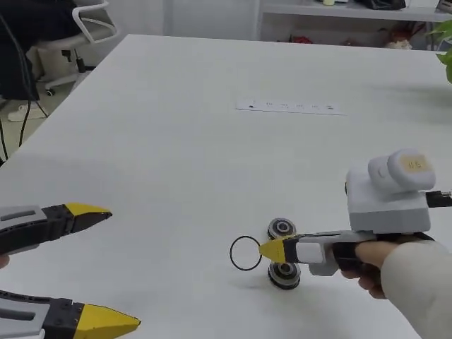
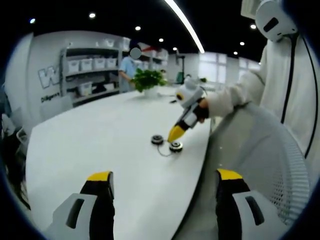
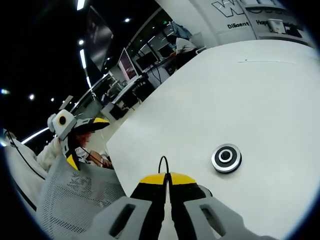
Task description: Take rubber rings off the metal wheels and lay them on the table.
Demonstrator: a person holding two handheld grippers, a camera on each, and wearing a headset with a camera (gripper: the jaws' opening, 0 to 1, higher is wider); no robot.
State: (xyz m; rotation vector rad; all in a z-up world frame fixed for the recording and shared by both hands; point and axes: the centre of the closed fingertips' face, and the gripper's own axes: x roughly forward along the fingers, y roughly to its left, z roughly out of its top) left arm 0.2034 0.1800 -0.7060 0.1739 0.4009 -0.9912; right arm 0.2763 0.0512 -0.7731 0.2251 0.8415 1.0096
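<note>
Head view | right gripper (image 1: 263, 249) pinches ring (image 1: 244, 253) | far wheel (image 1: 282, 229), near wheel (image 1: 284, 275) flanking

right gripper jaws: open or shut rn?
Shut on the rubber ring. In its own view the right gripper has jaws closed together, ring loop poking out past the tips.

Socket strip (image 1: 289, 107): white, flat, long side running L-R in head view. Beyond strip: white shelf unit (image 1: 353, 10), w/ red bits (image 1: 300, 39) under its lowest board. Far L of strip & further back: white office chair (image 1: 88, 25) w/ armrests. Dark cable (image 1: 25, 116) also far L of strip, on floor. R of strip, at frame edge: green plant leaves (image 1: 445, 53). Right gripper view: strip (image 3: 262, 61) a thin line, monitors (image 3: 127, 65) well off to its view-L.
</note>
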